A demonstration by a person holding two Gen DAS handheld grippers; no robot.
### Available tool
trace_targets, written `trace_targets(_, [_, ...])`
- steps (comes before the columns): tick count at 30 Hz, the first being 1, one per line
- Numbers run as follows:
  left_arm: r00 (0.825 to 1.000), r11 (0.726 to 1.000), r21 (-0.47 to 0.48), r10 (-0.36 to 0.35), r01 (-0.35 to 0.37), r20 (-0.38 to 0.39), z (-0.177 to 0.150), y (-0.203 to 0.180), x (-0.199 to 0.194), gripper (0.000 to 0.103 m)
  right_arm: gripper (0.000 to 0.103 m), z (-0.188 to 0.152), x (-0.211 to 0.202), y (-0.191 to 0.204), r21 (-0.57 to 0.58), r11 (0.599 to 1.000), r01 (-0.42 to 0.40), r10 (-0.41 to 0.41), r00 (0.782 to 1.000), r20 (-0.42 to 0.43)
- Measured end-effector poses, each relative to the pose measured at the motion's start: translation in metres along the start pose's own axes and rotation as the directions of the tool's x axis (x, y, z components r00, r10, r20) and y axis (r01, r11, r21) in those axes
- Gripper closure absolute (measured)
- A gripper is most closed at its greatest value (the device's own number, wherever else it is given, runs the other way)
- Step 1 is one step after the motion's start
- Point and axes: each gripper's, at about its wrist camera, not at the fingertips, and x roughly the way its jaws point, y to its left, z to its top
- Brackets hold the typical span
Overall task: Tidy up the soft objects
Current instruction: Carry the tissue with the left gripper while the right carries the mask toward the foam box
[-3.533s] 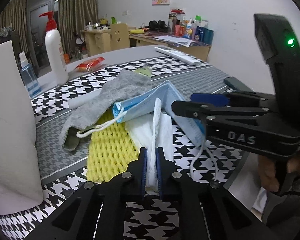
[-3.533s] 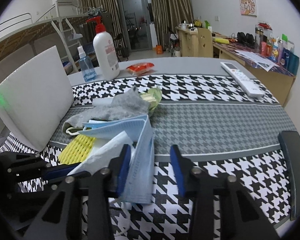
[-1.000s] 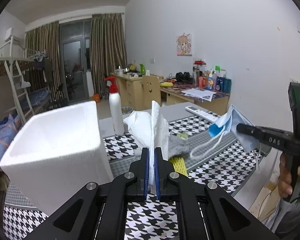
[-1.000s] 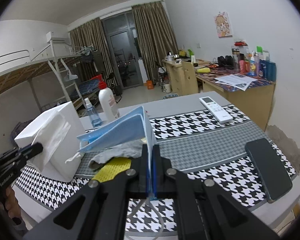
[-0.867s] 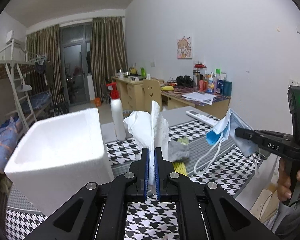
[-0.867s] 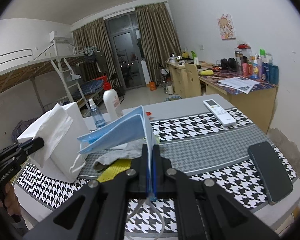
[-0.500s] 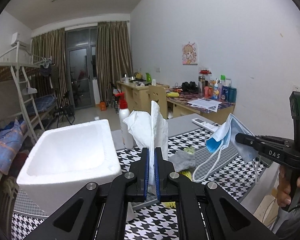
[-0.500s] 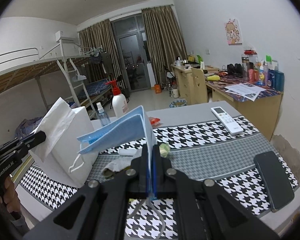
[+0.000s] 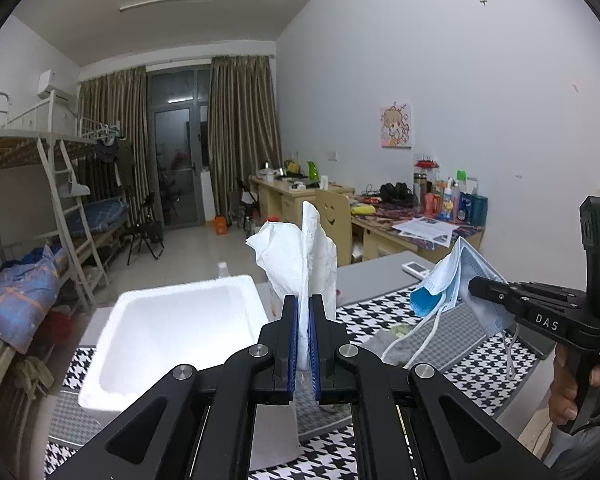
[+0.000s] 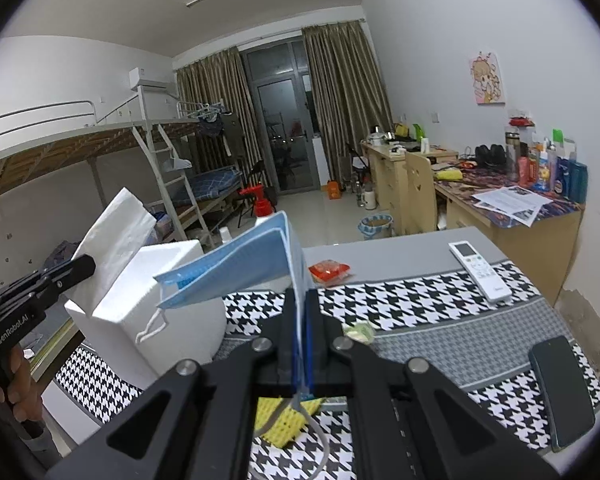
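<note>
Both grippers have come up off the table together, each carrying 1 soft item. The left gripper (image 9: pixel 304 320) is clenched on a crumpled white tissue (image 9: pixel 300 256), which stands upright out of its blue pads; 3.5 s ago that tissue lay flat on the houndstooth tablecloth (image 10: pixel 420 300) under the pile. The right gripper (image 10: pixel 300 320) is clamped on a folded blue face mask (image 10: pixel 236 268), its ear loop (image 10: pixel 152 330) dangling below; back then its jaws stood open around the mask. Over the last second the white foam box (image 9: pixel 172 328) has slid lower in the left wrist view, so its open hollow now shows from above, and it looks empty. That suggests the lift is done and the carry toward the box is in hand. The yellow foam net (image 10: pixel 284 420) and the grey sock (image 9: pixel 384 342) are left on the cloth, well short of the box, so most of the sorting remains.
</note>
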Motion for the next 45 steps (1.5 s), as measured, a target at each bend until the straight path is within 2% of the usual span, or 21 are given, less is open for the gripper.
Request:
trace_targets(16, [0.997,0.996,-0.038,0.076,-0.075,0.013,0.014,0.024,0.009,0.097,0.098,0.022,0.020,0.023,-0.024,0.998,-0.058,0.059,0.998,0.007])
trace_targets(25, [0.989,0.988,-0.061,0.146,-0.145,0.010,0.015,0.041,0.013,0.097,0.098,0.029,0.030,0.038,-0.049,0.994,-0.100,0.101,0.995,0.008])
trace_targets(45, [0.978,0.974,-0.088,0.205,-0.209,-0.050,0.008,0.063,0.026,0.097,0.098,0.036,0.057,0.058,-0.066,0.984,-0.165,0.163,0.986,-0.025])
